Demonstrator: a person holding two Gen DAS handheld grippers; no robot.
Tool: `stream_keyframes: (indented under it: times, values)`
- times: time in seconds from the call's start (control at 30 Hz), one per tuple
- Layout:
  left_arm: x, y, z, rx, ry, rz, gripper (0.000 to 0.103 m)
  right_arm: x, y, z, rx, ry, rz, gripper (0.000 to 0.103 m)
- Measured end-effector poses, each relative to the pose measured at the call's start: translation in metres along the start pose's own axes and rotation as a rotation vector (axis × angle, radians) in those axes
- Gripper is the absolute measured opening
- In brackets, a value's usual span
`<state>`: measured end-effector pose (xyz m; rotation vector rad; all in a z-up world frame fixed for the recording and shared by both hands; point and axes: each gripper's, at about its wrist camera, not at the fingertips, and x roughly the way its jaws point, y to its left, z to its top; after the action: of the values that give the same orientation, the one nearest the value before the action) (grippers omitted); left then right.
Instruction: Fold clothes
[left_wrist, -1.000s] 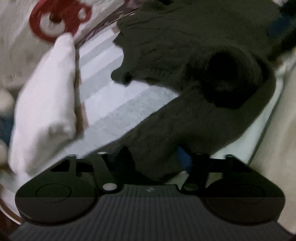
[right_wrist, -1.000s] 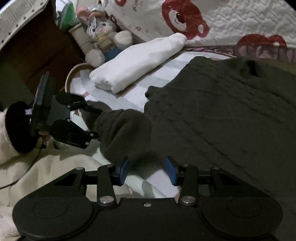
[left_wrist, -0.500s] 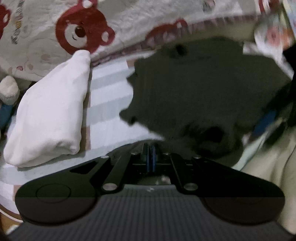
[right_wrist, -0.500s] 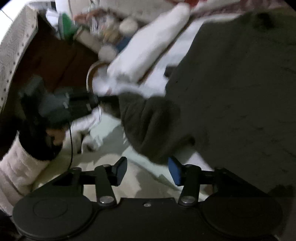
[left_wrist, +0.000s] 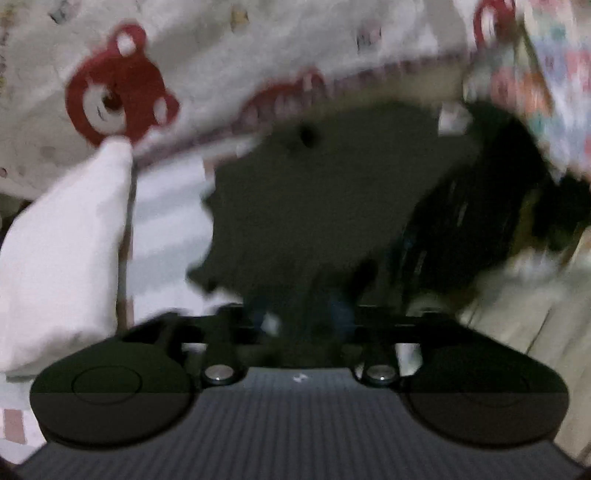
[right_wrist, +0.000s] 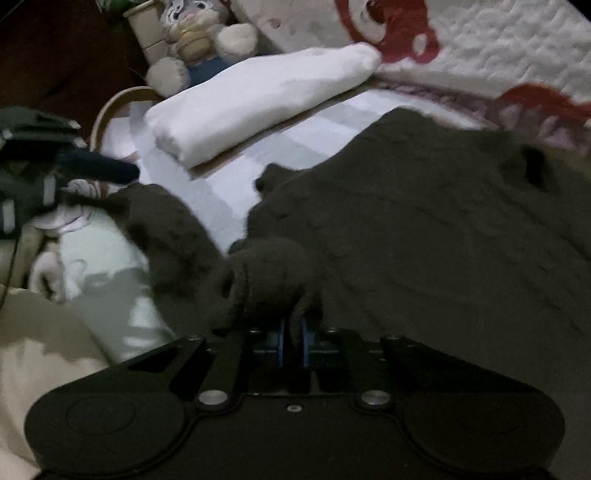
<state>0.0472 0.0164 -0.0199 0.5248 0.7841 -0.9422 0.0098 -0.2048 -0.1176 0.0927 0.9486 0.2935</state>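
A dark olive knit sweater (right_wrist: 424, 221) lies spread on the striped bed sheet (right_wrist: 236, 177). My right gripper (right_wrist: 291, 332) is shut on a bunched fold of the sweater's sleeve (right_wrist: 266, 273) at its near left edge. My left gripper (left_wrist: 299, 317) has its fingers apart, with dark sweater fabric (left_wrist: 314, 206) lying between them; the view is blurred. In the right wrist view the left gripper (right_wrist: 92, 170) shows at the far left, next to the sleeve's other end (right_wrist: 162, 218).
A folded white garment (right_wrist: 255, 99) lies on the sheet to the left, also in the left wrist view (left_wrist: 62, 251). A plush rabbit (right_wrist: 199, 44) sits behind it. A bear-print quilt (right_wrist: 480, 48) bounds the far side. A cream blanket (right_wrist: 44, 350) lies near left.
My right gripper went from open to shut on the sleeve. My left gripper was shut half a second ago and now has its fingers apart. Both views shifted.
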Motion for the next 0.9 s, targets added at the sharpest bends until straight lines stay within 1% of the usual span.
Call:
stream_keyframes:
  times: [0.03,0.1,0.17,0.2,0.23,0.27,0.33,0.47,0.53,0.57,0.6,0.63,0.67,0.73,0.8,0.83,0.87,0.9]
  values:
    - [0.008,0.003,-0.007,0.027,0.047,0.024,0.057,-0.001,-0.001,-0.001,0.001,-0.013,-0.018,0.008]
    - [0.019,0.006,-0.021,0.089,0.11,0.061,0.057,-0.004,-0.002,-0.003,0.004,-0.037,-0.053,0.008]
    - [0.028,0.007,-0.032,0.155,0.16,0.104,0.059,-0.004,-0.01,-0.004,0.06,-0.047,-0.03,0.008]
    - [0.032,0.006,-0.037,0.188,0.181,0.121,0.064,-0.004,-0.014,-0.004,0.088,-0.052,-0.019,0.008]
    - [0.037,0.005,-0.041,0.216,0.206,0.133,0.072,-0.003,-0.016,-0.005,0.104,-0.055,-0.016,0.008]
    - [0.043,0.004,-0.045,0.242,0.229,0.144,0.073,-0.002,-0.018,-0.005,0.121,-0.058,-0.012,0.008]
    - [0.054,0.001,-0.049,0.255,0.245,0.168,0.073,-0.001,-0.021,-0.008,0.147,-0.062,0.001,0.008]
    - [0.067,0.002,-0.049,0.241,0.238,0.237,0.073,0.0,-0.025,-0.013,0.188,-0.068,0.024,0.008]
    - [0.066,0.005,-0.049,0.223,0.233,0.246,0.073,-0.002,-0.024,-0.013,0.195,-0.054,0.061,0.014]
    - [0.066,0.007,-0.049,0.213,0.225,0.242,0.07,-0.004,-0.021,-0.013,0.183,-0.056,0.072,0.016]
    - [0.065,0.009,-0.049,0.203,0.219,0.239,0.054,-0.007,-0.018,-0.013,0.171,-0.059,0.083,0.016]
    - [0.064,0.011,-0.048,0.187,0.227,0.24,0.016,-0.01,-0.015,-0.012,0.16,-0.061,0.093,0.016]
    - [0.063,0.012,-0.047,0.172,0.232,0.243,0.011,-0.012,-0.014,-0.012,0.153,-0.065,0.09,0.018]
    - [0.05,0.009,-0.038,0.144,0.212,0.271,0.011,-0.02,-0.017,-0.011,0.163,-0.082,0.079,0.025]
    - [0.022,-0.001,-0.024,0.136,0.138,0.239,0.011,-0.028,-0.028,-0.01,0.19,-0.083,0.11,0.045]
    - [0.008,-0.007,-0.016,0.13,0.102,0.22,0.011,-0.035,-0.037,-0.011,0.206,-0.076,0.113,0.046]
    - [-0.007,-0.01,-0.008,0.107,0.067,0.181,0.011,-0.041,-0.046,-0.012,0.222,-0.07,0.114,0.046]
    - [-0.022,-0.013,0.001,0.061,0.033,0.134,0.011,-0.049,-0.055,-0.015,0.24,-0.064,0.088,0.046]
